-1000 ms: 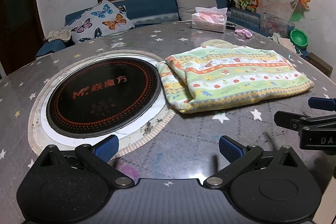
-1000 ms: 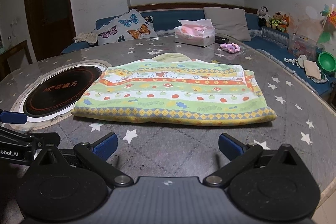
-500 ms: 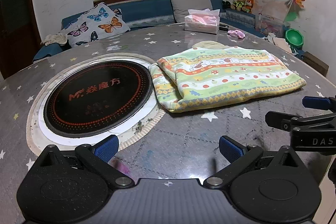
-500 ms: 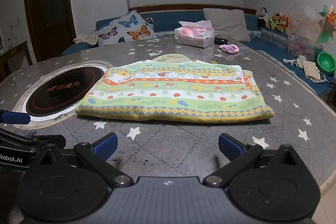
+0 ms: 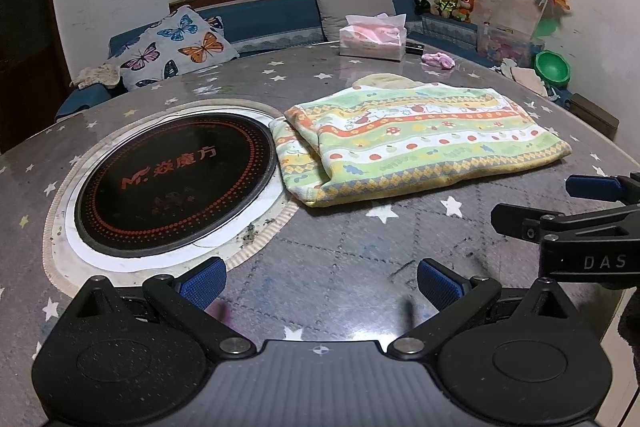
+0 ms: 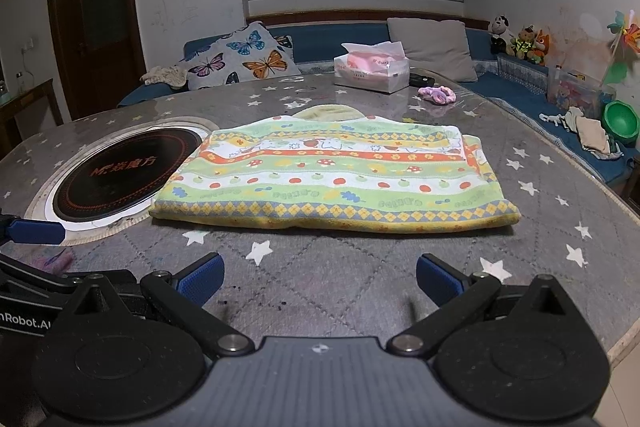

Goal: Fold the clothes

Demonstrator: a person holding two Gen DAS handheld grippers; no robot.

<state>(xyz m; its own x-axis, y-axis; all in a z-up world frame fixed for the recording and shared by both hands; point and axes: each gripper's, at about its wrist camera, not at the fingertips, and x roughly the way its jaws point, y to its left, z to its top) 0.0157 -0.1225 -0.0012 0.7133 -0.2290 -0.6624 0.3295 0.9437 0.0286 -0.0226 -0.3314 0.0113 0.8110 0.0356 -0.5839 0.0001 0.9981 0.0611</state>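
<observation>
Cloth (image 6: 336, 179) with coloured stripes, apples and mushrooms is lying folded into a long flat packet on the surface (image 6: 400, 267), just beside the round black cooking plate (image 5: 176, 179) that is set into it. It is looking soft, light and rather thick, so I am judging that it will bend and sag when lifted by one point only, and that the layers may be sliding apart. The near long edge is showing a rounded fold, while at the left end, in the left view, an inner layer (image 5: 296, 159) is peeking out under the top one. The best places for holding are, I think, the two short ends or the near corners, one for each tool, pinching all layers together.

The left tool (image 5: 320, 281) is hovering with fingers spread wide and holding nothing, near the cooking plate. The right tool (image 6: 320, 277) is also spread and holding nothing, before the near edge, not touching it. Farther away a tissue box (image 6: 372, 71) is standing.
</observation>
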